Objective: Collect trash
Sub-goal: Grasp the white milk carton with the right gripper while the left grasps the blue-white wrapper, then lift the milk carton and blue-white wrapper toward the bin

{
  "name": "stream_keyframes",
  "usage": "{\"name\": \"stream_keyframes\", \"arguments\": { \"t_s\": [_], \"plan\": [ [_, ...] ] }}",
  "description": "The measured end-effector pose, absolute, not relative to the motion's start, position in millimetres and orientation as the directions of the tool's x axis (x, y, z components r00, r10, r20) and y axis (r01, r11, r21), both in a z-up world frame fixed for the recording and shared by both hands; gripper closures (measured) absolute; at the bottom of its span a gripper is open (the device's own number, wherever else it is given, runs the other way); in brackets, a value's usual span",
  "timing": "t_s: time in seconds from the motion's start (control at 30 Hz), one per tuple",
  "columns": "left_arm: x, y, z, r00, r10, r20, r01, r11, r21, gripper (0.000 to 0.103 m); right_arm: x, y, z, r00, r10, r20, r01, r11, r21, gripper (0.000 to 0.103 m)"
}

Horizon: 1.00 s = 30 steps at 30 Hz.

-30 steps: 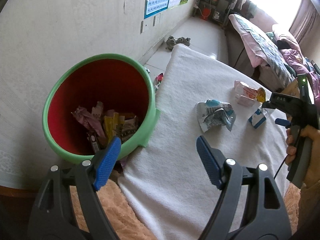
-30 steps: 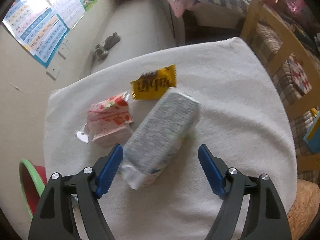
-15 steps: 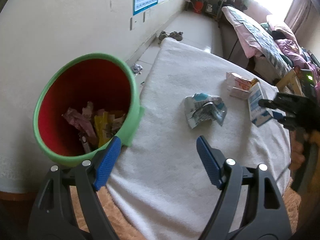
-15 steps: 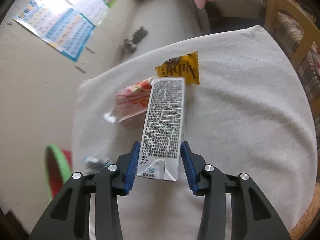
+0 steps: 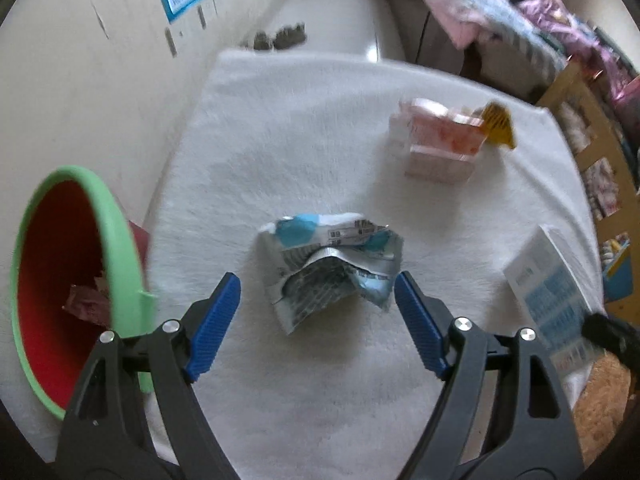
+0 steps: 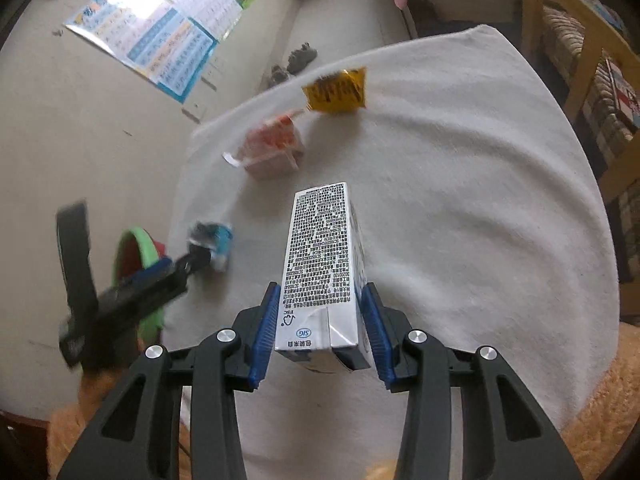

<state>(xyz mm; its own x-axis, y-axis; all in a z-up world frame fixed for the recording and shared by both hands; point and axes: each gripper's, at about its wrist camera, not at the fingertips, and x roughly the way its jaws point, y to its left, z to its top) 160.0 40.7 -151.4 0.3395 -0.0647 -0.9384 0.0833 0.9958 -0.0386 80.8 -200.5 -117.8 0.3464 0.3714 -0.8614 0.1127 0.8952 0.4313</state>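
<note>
My left gripper [image 5: 316,312] is open, its blue pads on either side of a crumpled blue-and-silver wrapper [image 5: 332,264] on the white cloth. My right gripper [image 6: 320,320] is shut on a white milk carton [image 6: 320,264], held above the cloth; the carton also shows in the left wrist view [image 5: 548,292]. A green bin with a red inside [image 5: 72,280] stands at the table's left edge with wrappers in it. A pink carton [image 5: 440,144] and a yellow wrapper [image 5: 498,124] lie farther back. The left gripper and wrapper show blurred in the right wrist view [image 6: 208,240].
The white cloth [image 5: 300,140] covers the table. A wall with posters is at the left. A wooden chair [image 6: 568,60] and a bed are at the right and back. Orange carpet lies at the near edge.
My left gripper has swung right from the bin to straddle the crumpled wrapper. My right gripper closed on the milk carton and lifted it.
</note>
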Motion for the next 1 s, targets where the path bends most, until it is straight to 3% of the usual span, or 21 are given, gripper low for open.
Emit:
{"name": "stream_keyframes", "arguments": {
  "t_s": [0.2,0.3,0.33,0.47,1.0],
  "plan": [
    [168,35,-171,0.292,-0.071,-0.954,0.065,0.996,-0.055,0.028,77,-202,-135,0.296,0.357,-0.886,0.112,0.908,0.403,0.063],
    [167,38,-171,0.287,-0.113,-0.951,0.044,0.994,-0.104,0.042,75,-198,-138,0.286,0.364,-0.887,0.098,0.909,0.405,0.061],
    [166,37,-170,0.283,-0.131,-0.950,0.047,0.991,-0.122,0.051,75,-196,-137,0.288,0.358,-0.888,0.091,0.913,0.398,0.061],
    [158,30,-164,0.287,-0.124,-0.950,0.078,0.991,-0.106,0.068,73,-192,-140,0.274,0.369,-0.888,0.084,0.911,0.405,0.061],
    [94,50,-115,0.390,-0.208,-0.897,0.016,0.976,-0.219,0.069,72,-205,-140,0.275,0.404,-0.872,0.126,0.884,0.450,0.059]
  ]
}}
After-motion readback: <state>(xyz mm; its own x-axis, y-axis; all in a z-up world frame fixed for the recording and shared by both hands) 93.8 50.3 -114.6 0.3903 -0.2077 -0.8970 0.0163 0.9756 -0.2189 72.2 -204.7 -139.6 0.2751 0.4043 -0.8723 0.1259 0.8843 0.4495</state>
